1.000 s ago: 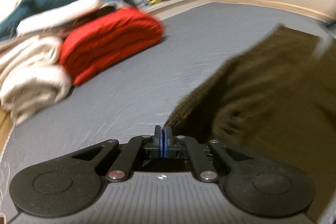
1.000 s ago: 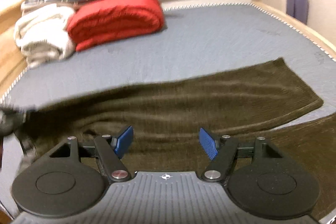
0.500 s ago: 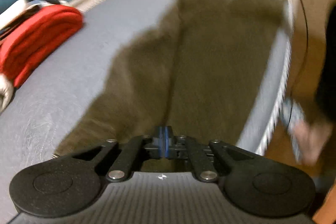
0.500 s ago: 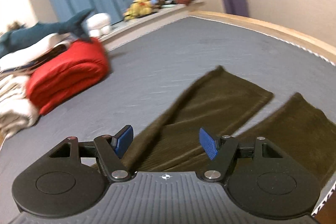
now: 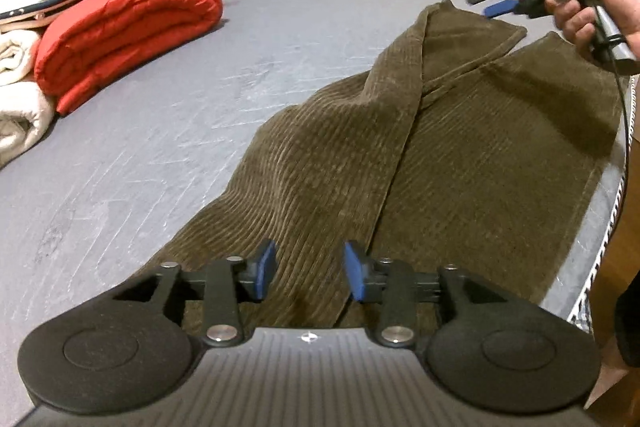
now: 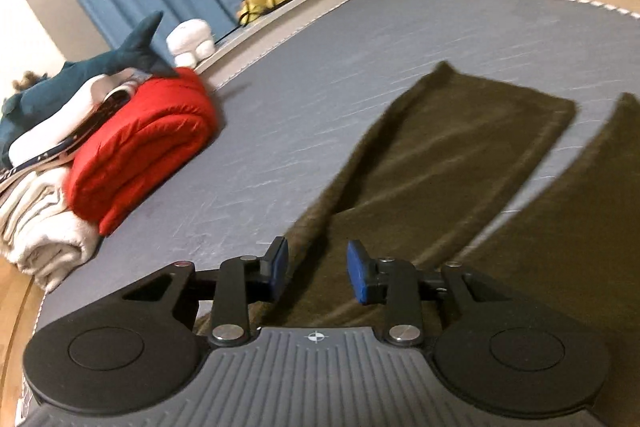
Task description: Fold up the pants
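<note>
A: In the left wrist view, what do we have?

B: Our left gripper sits at lower centre, blue pads spread apart and empty, just above the pants. The pants fill the centre and right of the frame on the grey bed, one leg lapped over the other with a long fold running up the middle. At upper right our right hand grips the right gripper above the far hem; we see one blue pad only, so from here we cannot tell its state.

A: And the right wrist view?

B: The right gripper is at lower centre, pads parted, pinching nothing, over the pants. Both legs stretch toward the upper right with a strip of bed between the hems. A red quilt lies at left, a toy shark above it.
</note>
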